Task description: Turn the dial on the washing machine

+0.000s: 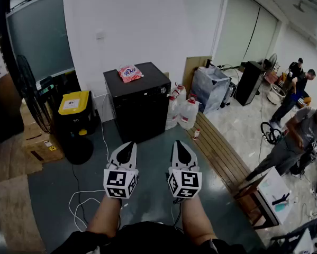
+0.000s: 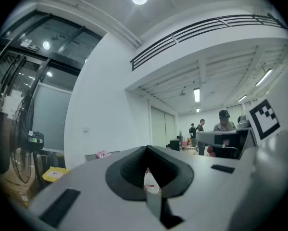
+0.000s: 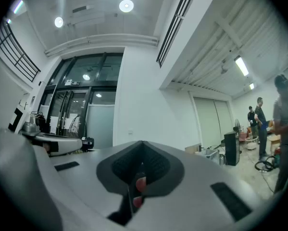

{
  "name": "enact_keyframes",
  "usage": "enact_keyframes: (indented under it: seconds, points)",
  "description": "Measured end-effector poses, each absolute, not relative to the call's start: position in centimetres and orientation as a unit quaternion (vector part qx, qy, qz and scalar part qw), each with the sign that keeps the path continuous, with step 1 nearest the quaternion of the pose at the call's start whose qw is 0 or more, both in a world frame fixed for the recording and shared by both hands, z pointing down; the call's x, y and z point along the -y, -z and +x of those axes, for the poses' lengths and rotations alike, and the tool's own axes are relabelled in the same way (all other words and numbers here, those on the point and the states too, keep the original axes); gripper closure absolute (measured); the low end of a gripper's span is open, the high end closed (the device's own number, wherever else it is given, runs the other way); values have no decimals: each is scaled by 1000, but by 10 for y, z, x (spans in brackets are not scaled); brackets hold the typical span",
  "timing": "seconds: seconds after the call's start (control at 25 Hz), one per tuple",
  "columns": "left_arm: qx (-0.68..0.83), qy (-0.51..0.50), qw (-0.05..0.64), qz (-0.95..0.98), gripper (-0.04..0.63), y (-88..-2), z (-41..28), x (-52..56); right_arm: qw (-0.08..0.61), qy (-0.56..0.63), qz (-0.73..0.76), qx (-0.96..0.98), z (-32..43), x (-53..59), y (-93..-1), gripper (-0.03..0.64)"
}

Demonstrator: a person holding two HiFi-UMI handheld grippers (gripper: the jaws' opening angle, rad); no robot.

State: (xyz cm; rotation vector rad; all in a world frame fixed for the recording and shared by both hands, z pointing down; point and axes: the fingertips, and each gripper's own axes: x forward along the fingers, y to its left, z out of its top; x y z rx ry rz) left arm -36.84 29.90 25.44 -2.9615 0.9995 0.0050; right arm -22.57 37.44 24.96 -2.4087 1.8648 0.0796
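Note:
The washing machine (image 1: 139,103) is a black box against the white wall, a few steps ahead, with a pink packet (image 1: 129,73) on its lid. A small pale mark (image 1: 163,90) sits at the front's top right corner; it is too small to tell whether it is the dial. My left gripper (image 1: 127,146) and right gripper (image 1: 180,144) hang side by side over the grey floor, well short of the machine, pointing at it. Both are shut with nothing between the jaws. In the left gripper view the gripper (image 2: 146,150) has its tips meeting, as has the gripper (image 3: 141,146) in the right gripper view.
Left of the machine are a yellow-lidded black bin (image 1: 73,102), a floor fan (image 1: 31,94) and cardboard boxes (image 1: 39,142). Water jugs (image 1: 186,112) stand at its right. A wooden platform (image 1: 222,155) runs along the right, with people (image 1: 301,134) beyond it. White cables (image 1: 81,202) lie on the floor by my feet.

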Motion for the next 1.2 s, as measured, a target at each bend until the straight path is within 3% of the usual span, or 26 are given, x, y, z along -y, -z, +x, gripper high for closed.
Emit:
enact_keyframes:
  seconds: [1.2]
  points:
    - [-334, -3, 10, -942, 588, -267, -276, -289, 44, -15, -772, -634, -138, -360, -272, 617]
